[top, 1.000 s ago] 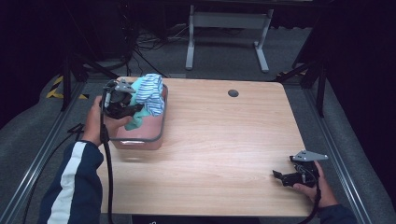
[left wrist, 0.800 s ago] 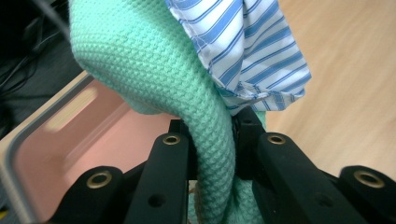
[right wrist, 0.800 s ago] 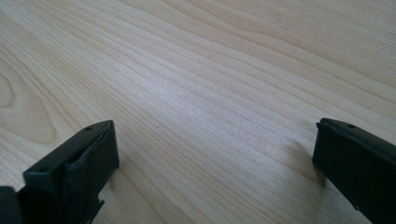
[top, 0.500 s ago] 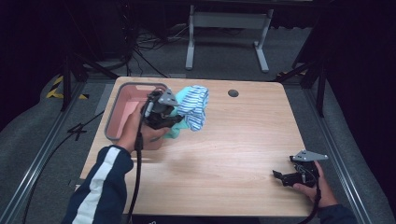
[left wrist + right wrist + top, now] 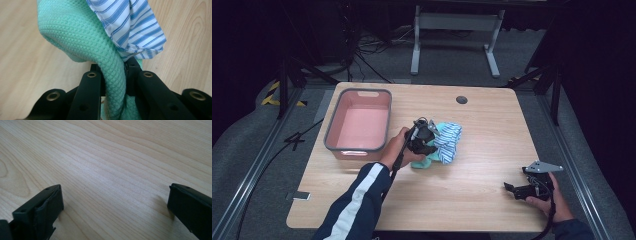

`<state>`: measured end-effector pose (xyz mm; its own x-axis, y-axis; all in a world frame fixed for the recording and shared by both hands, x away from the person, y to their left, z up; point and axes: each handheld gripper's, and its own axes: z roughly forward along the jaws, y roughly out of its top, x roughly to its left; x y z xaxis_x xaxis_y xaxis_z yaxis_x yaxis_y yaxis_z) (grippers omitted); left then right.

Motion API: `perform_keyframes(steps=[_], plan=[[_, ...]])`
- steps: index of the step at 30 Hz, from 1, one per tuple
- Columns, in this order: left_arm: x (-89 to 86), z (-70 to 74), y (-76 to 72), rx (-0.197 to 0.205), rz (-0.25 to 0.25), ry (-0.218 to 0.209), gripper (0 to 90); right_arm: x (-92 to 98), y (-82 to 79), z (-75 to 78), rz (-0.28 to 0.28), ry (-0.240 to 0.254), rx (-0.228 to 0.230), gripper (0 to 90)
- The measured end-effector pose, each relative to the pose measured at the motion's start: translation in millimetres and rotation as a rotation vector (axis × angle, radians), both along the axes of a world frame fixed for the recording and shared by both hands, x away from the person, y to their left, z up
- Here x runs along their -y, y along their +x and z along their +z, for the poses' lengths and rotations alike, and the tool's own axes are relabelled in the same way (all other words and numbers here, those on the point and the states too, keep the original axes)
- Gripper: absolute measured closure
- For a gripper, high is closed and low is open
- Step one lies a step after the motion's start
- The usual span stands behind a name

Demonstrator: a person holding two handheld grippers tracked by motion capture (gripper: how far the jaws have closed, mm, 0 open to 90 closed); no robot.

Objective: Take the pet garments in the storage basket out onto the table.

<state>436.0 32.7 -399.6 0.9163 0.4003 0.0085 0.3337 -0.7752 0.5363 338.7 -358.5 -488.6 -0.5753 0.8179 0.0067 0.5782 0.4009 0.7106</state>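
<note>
Left tool [image 5: 426,139] mid-table, clamped on green cloth [image 5: 82,37] and striped cloth [image 5: 135,27]; right tool [image 5: 524,189] agape, empty, near table's right edge.

Cloths [image 5: 447,142] lie right of bin [image 5: 357,145] on table [image 5: 482,200].

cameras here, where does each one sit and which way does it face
High view: above the person's side of the table, facing forward and down; shows both forearms, the left tongs shut on the green cloth, the right tongs, the pink bin.
Left gripper view: rides the left tongs, looking along its jaws at the green cloth and striped cloth.
Right gripper view: rides the open right tongs, facing bare wood.
Shared: high and left gripper views both show the cloths.
</note>
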Motion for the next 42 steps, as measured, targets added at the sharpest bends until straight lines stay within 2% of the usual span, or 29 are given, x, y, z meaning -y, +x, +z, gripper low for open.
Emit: perform_keyframes(steps=[2, 6, 14, 16, 17, 26, 30, 32, 35, 40, 42], plan=[[5.8, -13.4, 2.7, -0.021, 0.006, 0.008, 79.2, 0.0, 0.0, 0.0, 0.000, 0.000, 0.000, 0.7], [13.2, -29.0, 3.0, -0.042, 0.003, 0.027, 78.8, 0.0, 0.0, 0.0, 0.000, 0.000, 0.000, 0.7], [24.5, -49.7, 1.0, -0.079, -0.009, 0.057, 78.5, 0.0, 0.0, 0.0, 0.000, 0.000, 0.000, 0.7], [26.0, -52.0, 1.3, -0.080, -0.010, 0.051, 78.2, 0.0, 0.0, 0.0, 0.000, 0.000, 0.000, 0.7], [25.9, -52.7, 1.7, -0.093, -0.005, 0.039, 78.2, 0.0, 0.0, 0.0, 0.000, 0.000, 0.000, 0.7], [25.6, -53.3, 1.9, -0.099, -0.005, 0.028, 74.6, 0.0, 0.0, 0.0, 0.000, 0.000, 0.000, 0.7], [27.2, -50.5, -0.9, -0.078, -0.011, 0.029, 66.3, 0.0, 0.0, 0.0, 0.000, 0.000, 0.000, 0.7], [26.6, -47.3, -2.4, -0.079, -0.003, 0.013, 60.3, 0.0, 0.0, 0.0, 0.000, 0.000, 0.000, 0.7], [25.7, -43.7, -3.6, -0.068, -0.017, 0.007, 54.6, 0.0, 0.0, 0.0, 0.000, 0.000, 0.000, 0.7], [22.4, -28.9, -11.2, -0.029, -0.016, -0.014, 46.1, 0.0, 0.0, 0.0, 0.000, 0.000, 0.000, 0.7], [20.8, -23.9, -14.4, -0.015, -0.010, -0.008, 43.8, 0.0, 0.0, 0.0, 0.000, 0.000, 0.000, 0.7]])
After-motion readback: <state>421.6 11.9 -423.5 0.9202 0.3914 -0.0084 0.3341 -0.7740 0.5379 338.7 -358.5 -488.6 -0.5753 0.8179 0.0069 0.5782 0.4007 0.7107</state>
